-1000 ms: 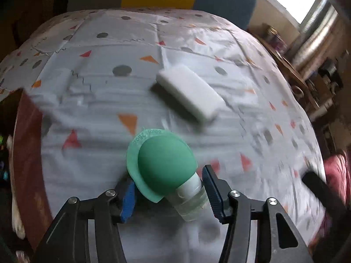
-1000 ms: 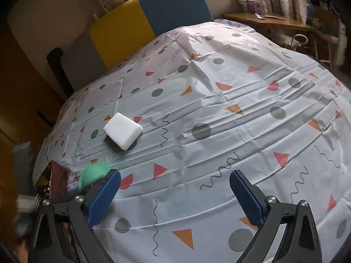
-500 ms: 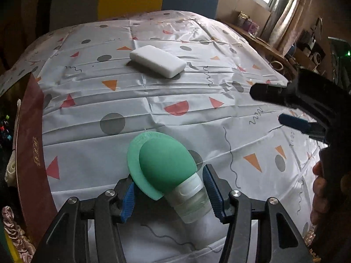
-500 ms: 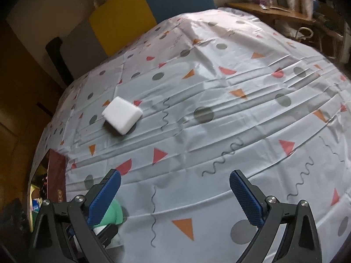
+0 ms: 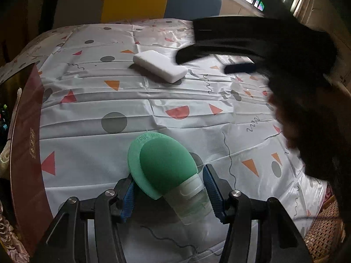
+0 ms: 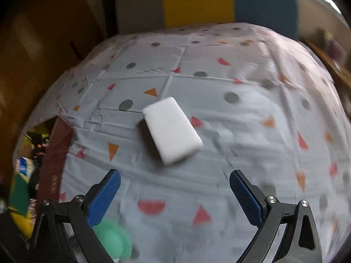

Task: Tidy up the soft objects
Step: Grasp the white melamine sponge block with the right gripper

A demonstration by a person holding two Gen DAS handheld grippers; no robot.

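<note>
My left gripper (image 5: 167, 191) is shut on a green silicone squeeze bottle (image 5: 166, 166) with a clear cap and holds it above the patterned tablecloth (image 5: 87, 114). A white sponge block (image 5: 160, 65) lies on the cloth farther back. In the right wrist view the sponge (image 6: 172, 130) lies just ahead of my open, empty right gripper (image 6: 174, 188), and the green bottle (image 6: 114, 239) shows blurred at the lower left. My right gripper (image 5: 219, 57) reaches in from the right in the left wrist view, close to the sponge.
A dark red box (image 5: 26, 144) stands at the table's left edge. A yellow and blue chair back (image 6: 219, 2) stands behind the table. A wicker seat (image 5: 322, 230) shows at the lower right. Clutter (image 6: 22, 175) lies beyond the left edge.
My right gripper has swung left and forward over the table towards the white sponge, still open. My left gripper keeps its hold on the green bottle and has shifted little.
</note>
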